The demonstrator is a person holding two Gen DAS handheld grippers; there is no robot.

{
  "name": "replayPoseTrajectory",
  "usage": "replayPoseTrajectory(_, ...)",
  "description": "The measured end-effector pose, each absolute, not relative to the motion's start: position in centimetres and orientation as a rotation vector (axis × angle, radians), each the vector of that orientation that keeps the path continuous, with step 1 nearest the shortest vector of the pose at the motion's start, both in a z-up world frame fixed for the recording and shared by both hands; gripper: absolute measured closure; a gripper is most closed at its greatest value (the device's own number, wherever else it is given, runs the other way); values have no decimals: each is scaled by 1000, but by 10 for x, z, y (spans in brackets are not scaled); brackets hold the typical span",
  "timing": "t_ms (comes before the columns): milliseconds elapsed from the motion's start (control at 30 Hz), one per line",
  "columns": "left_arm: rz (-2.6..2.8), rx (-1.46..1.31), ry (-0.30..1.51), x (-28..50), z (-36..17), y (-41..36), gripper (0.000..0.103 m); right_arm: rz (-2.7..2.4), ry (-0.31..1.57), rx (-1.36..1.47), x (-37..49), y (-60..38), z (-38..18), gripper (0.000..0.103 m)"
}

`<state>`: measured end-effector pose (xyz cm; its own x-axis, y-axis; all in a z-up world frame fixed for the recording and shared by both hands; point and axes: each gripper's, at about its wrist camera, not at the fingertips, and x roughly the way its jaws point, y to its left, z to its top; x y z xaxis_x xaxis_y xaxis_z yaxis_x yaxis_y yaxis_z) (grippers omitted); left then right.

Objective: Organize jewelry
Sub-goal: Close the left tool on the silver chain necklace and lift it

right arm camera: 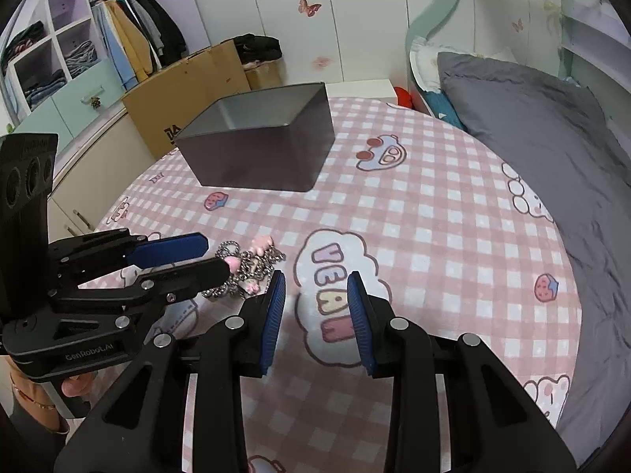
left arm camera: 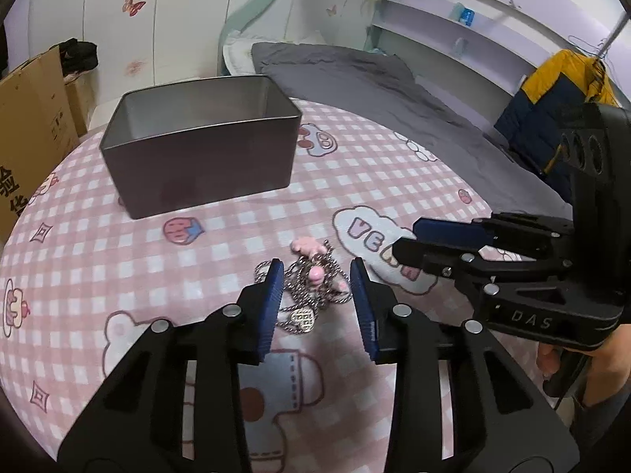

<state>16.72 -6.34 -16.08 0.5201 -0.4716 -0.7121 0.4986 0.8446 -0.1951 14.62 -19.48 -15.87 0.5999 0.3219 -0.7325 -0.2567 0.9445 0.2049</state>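
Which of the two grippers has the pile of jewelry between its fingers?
The left gripper: the chain pile lies between its fingers, while the right gripper has only the tablecloth.

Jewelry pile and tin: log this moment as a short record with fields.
surface: round table under a pink checked cloth
jewelry: tangled silver chains with pink charms, heaped on the cloth
container: grey metal tin, lid off, nothing visible inside, standing beyond the pile
left gripper: jaws open, straddling the pile, pads not pressing on it
right gripper: jaws open over bare cloth, just right of the pile
task state: no jewelry in the tin yet
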Motion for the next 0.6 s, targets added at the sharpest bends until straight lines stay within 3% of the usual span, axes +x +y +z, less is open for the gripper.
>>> replayPoseTrajectory(333,-581,86,877,174,-171,-77,93,347,870,102,152,-201,-163,73)
replayPoseTrajectory(600,-602,-8,846,173,-157,-52,93,362,864,104,154,-197,-161,73)
